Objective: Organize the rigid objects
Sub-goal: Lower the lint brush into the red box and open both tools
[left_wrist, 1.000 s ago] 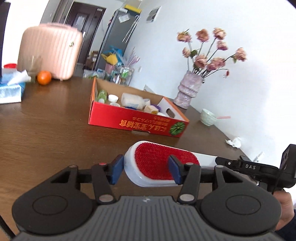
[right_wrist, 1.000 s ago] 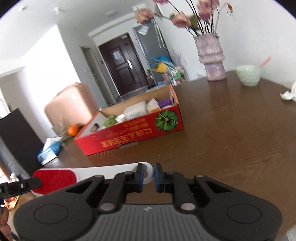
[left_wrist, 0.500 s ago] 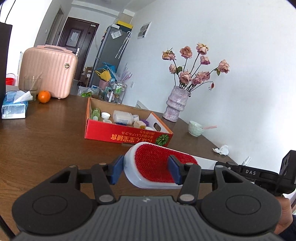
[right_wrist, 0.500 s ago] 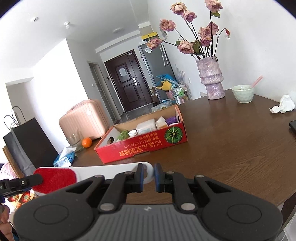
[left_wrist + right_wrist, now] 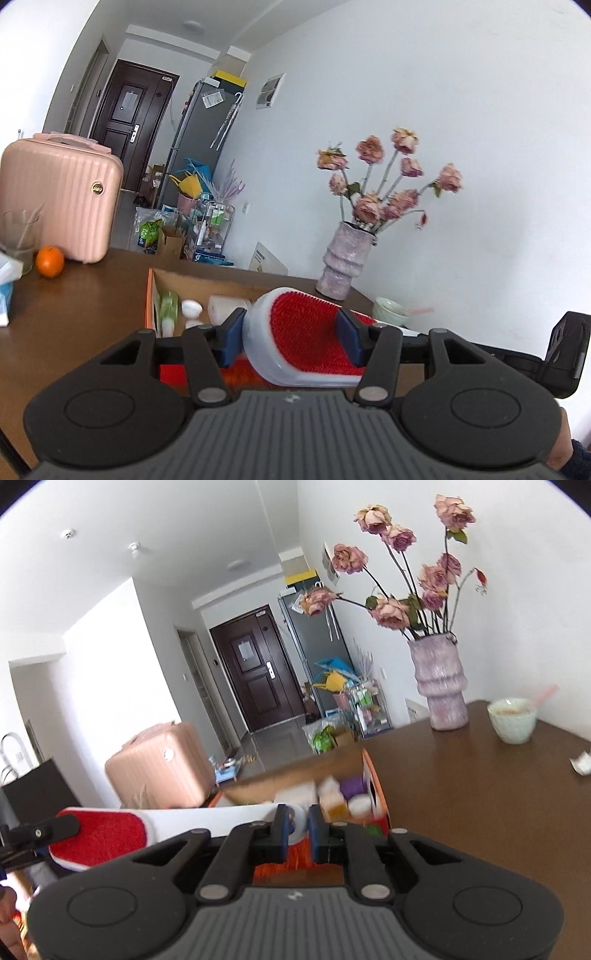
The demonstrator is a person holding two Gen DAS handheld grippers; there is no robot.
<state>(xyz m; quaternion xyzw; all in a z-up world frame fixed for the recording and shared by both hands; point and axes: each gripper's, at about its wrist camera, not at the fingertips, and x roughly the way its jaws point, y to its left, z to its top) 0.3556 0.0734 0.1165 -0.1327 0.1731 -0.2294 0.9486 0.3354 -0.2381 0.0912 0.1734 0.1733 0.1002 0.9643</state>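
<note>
A brown tabletop (image 5: 461, 775) carries a red cardboard box (image 5: 376, 794) of small household items, with a pink suitcase (image 5: 62, 199) and a vase of dried roses (image 5: 439, 686) beyond it. Held in the air above the box's near side, a white lint brush (image 5: 303, 336) with a red pad is gripped at both ends: the left tongs (image 5: 291, 338) clamp its head, the right tongs (image 5: 297, 830) pinch its handle tip.
</note>
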